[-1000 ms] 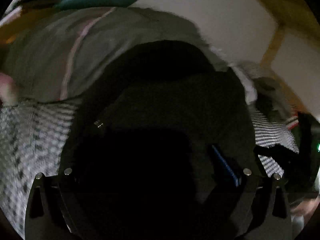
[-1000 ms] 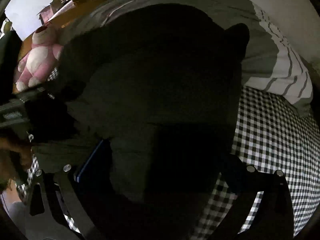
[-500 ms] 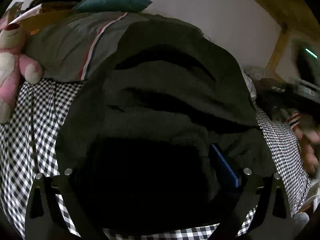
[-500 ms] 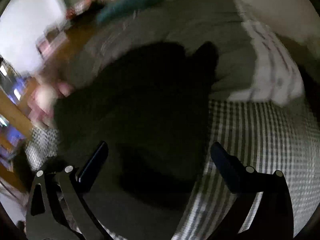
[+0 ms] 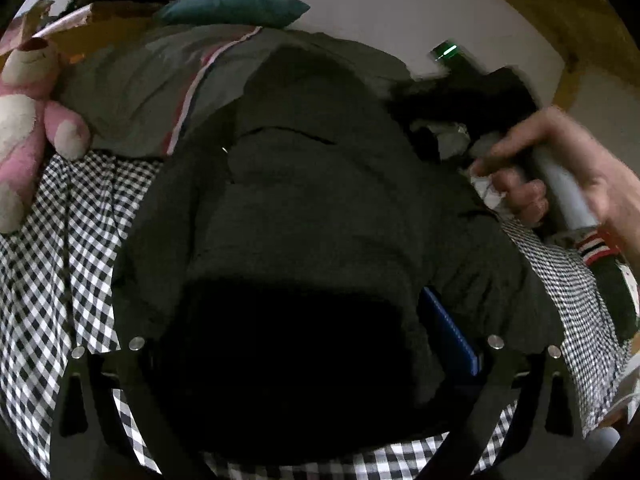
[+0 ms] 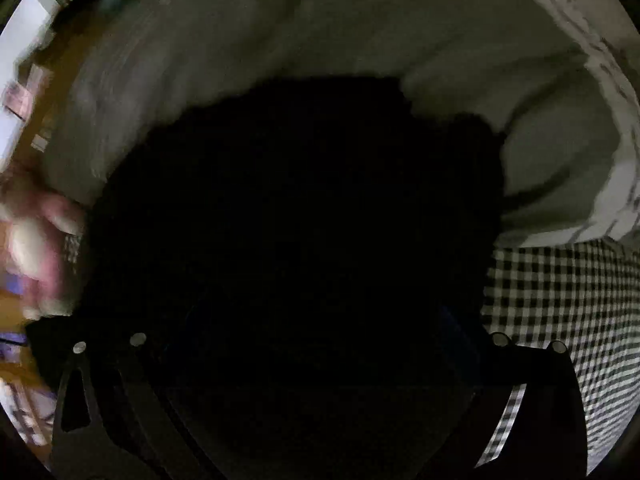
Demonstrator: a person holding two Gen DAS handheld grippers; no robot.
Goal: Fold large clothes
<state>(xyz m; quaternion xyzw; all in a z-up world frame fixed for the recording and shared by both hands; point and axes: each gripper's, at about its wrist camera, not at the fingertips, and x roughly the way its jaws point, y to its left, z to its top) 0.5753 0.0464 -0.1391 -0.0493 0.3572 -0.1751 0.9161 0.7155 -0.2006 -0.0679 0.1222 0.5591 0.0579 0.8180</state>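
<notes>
On the black-and-white checked bedsheet [image 5: 48, 264] lies the dark olive fleece garment [image 5: 320, 200], bunched. Its cloth covers the left gripper [image 5: 304, 344] and right gripper [image 6: 308, 340]; I cannot tell their fingers' state.

The garment [image 5: 320, 200] is dark olive-green. The bedsheet [image 5: 52, 264] under it is black-and-white gingham. A grey-green quilt [image 5: 144, 80] carries a red, white and pink stripe. The cushion [image 5: 236, 8] is teal, the plush toy [image 5: 24, 120] pink and cream, and one tongs pad [image 5: 450, 330] is blue.
</notes>
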